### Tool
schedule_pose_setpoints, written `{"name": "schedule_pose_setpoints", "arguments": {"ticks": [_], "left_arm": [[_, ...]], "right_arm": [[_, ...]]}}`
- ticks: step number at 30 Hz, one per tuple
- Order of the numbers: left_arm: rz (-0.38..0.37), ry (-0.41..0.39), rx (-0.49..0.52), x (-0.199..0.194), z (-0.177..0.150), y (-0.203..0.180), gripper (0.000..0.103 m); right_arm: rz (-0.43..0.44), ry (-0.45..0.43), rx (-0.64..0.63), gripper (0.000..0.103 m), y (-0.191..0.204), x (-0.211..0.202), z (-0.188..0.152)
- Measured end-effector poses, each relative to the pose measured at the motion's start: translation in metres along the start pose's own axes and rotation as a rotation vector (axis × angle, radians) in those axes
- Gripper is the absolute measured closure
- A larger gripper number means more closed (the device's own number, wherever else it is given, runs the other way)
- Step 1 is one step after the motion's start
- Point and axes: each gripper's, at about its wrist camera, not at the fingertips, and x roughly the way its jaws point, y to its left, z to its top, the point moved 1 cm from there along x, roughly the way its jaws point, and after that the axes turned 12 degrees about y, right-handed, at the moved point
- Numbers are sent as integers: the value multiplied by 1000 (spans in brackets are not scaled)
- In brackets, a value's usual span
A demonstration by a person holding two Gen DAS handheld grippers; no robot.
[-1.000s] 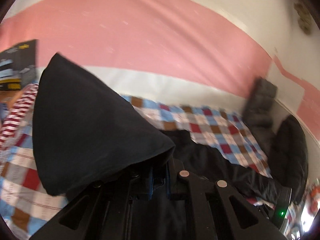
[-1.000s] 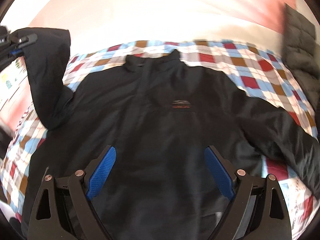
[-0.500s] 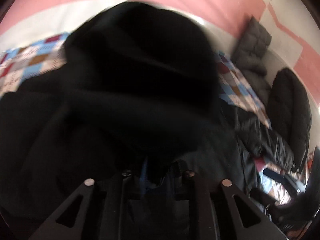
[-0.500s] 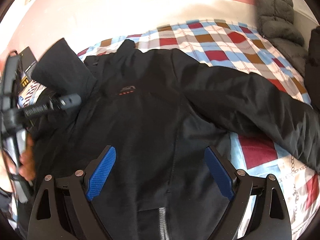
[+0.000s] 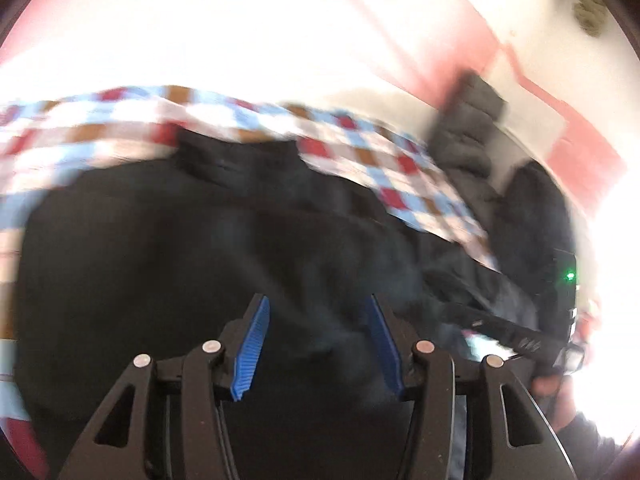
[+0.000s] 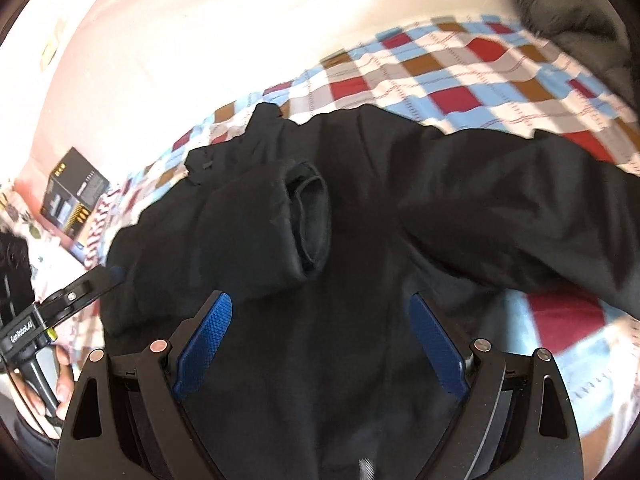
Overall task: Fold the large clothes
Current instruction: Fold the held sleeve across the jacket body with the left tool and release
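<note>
A black jacket (image 6: 360, 240) lies front up on the checked bedspread (image 6: 460, 76). One sleeve is folded across the chest, its cuff (image 6: 308, 220) facing the middle. The other sleeve (image 6: 520, 208) stretches out to the right. My left gripper (image 5: 318, 320) hovers over the jacket's body (image 5: 200, 260); its jaws are opening and the blue pads press on nothing. From the right wrist view, a finger of the left gripper (image 6: 92, 284) sits at the folded sleeve's outer edge. My right gripper (image 6: 320, 300) stands open above the jacket's lower front, with nothing held.
A dark box (image 6: 76, 196) stands on the bed to the left, beyond the jacket. Grey quilted clothing (image 6: 568, 12) and a black padded item (image 5: 532, 216) lie at the bed's far right by the pink and white wall. A person's hand (image 6: 64, 384) holds the left gripper's handle.
The left gripper swung the raised sleeve over onto the chest, let it go and opened. The right gripper shifted right and rolled over the jacket, staying open.
</note>
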Motion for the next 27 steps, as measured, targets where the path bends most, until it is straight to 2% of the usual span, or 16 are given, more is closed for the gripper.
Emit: {"name": "schedule_pose_setpoints", "arguments": {"ticks": [3,5,6,7,8,9,12,15,18,22,24,27], "left_arm": [[157,-20,-85,-13,7,57,51],[232,-20,-158,-18,2,95,52],[261,-13,-194,-17,-2,111,57],[278,7,-230,-11,-10,129,63],[283,33,-259,-5,-18,145,80],[289,55,-282,3,-25,154,87],[275,20,-300,13,-37,164,89],[253,10,-333,11,-34,158,89],[177,-8,-305,3,-21,150,88],[251,-105,-205,-22,7,141,83],[297,-81,-216,-12,24,157,83],[303,-9,-260,19,41,184,83]], "right_arm": [[58,32,17,13,4,22,20],[82,65,34,15,6,42,33],[87,92,39,42,8,53,38],[92,121,36,74,11,62,42],[59,130,23,77,15,70,44],[37,118,-7,85,20,72,47],[32,49,-23,87,22,63,59],[-19,96,32,87,4,79,55],[-38,102,18,87,2,70,41],[-96,95,-9,87,4,49,33],[-134,28,-28,87,12,34,38],[-123,-60,-79,87,35,20,48]]}}
